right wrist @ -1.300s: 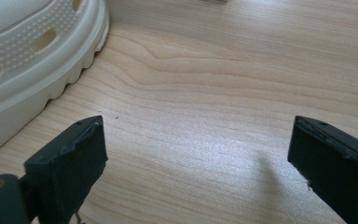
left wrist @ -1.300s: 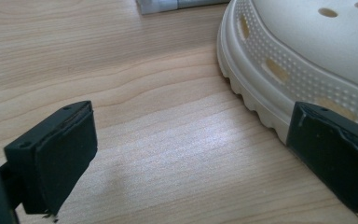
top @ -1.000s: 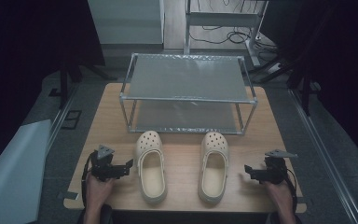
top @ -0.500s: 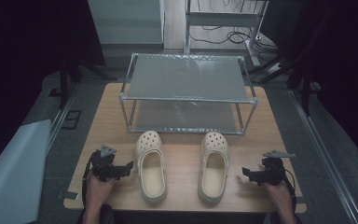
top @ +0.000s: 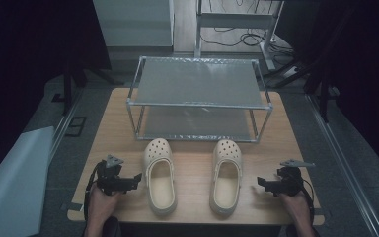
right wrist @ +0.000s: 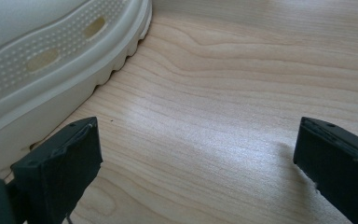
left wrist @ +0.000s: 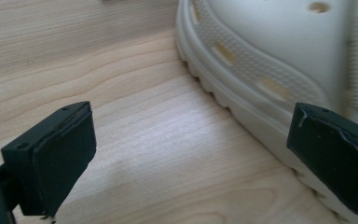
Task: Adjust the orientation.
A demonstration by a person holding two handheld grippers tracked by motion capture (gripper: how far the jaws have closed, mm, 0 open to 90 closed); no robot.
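Two cream clogs lie side by side on the wooden table (top: 192,163), toes pointing away from me. The left clog (top: 160,175) has my left gripper (top: 137,178) just to its left, jaws open and aimed at its side. In the left gripper view (left wrist: 191,158) the clog's ribbed sole (left wrist: 261,88) runs past the right jaw, with nothing between the jaws. The right clog (top: 225,174) lies a little left of my right gripper (top: 259,181), which is open too. The right gripper view (right wrist: 196,163) shows that clog's side (right wrist: 51,60) at upper left.
A two-level metal rack (top: 197,96) with mesh shelves stands at the back half of the table, just beyond the clogs' toes. Dark floor, cables and frame legs surround the table. Bare wood lies between the clogs and beside each hand.
My right gripper has crept a little left toward the right clog. The left gripper and both clogs have stayed put.
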